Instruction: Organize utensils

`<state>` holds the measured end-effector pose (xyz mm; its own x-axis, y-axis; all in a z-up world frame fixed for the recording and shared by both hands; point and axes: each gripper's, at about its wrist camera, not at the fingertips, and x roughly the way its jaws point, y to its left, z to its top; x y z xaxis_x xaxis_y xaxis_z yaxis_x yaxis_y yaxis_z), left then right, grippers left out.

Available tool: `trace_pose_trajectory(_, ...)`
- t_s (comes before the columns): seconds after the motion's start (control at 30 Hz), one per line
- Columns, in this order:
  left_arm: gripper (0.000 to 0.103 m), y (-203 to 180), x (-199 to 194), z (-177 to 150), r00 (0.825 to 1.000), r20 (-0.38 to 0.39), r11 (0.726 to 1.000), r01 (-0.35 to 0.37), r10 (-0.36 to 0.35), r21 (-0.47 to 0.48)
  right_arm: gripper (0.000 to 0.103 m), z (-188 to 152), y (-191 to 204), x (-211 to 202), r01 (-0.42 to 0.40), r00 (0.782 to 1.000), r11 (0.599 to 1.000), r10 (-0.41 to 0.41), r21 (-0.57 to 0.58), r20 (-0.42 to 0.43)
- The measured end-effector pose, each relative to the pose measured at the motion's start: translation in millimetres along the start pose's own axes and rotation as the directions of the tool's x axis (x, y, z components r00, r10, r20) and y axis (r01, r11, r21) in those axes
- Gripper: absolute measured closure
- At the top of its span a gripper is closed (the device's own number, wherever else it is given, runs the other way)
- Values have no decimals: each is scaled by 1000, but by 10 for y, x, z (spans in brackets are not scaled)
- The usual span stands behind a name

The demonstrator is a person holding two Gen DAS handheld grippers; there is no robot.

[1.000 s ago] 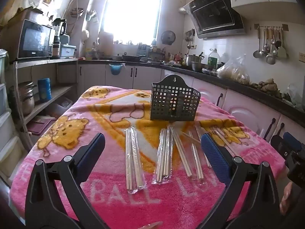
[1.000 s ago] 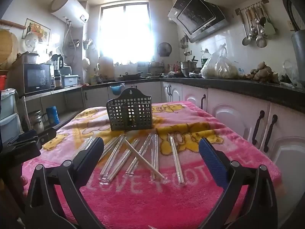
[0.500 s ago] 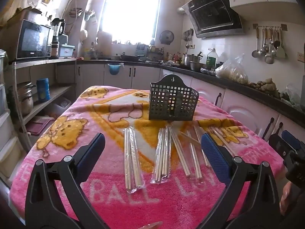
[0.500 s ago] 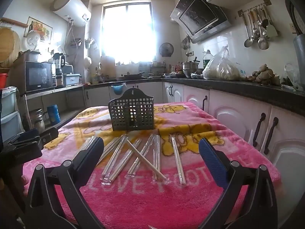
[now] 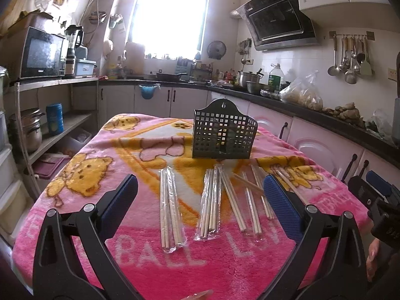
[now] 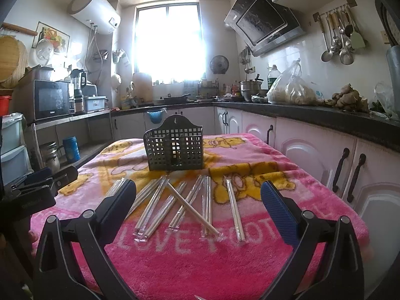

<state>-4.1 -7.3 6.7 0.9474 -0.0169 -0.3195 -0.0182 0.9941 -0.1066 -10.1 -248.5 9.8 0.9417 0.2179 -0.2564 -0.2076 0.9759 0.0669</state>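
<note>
Pink fleece blanket printed with yellow bears covers the worktop and drops off at its left and right edges. At centre frame in both views stands a dark perforated utensil basket, upright, with bare blanket behind it and to either side. Below it, wrapped chopsticks lie fanned in separate bundles, just short of the basket's base; in the right wrist view one unwrapped pair crosses diagonally over the others. The left tool and the right tool both hover over the near strip of blanket, jaws spread wide and holding nothing. White cabinets run close along the right edge of the worktop.
</note>
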Motion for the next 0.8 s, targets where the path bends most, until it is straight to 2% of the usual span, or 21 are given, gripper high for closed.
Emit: trace_pose_trajectory(0.8, 11, 1, -19, 29, 1000, 8, 1000, 7, -7, -2, 6, -45, 6, 24, -8, 1000, 1000, 8, 2, -2)
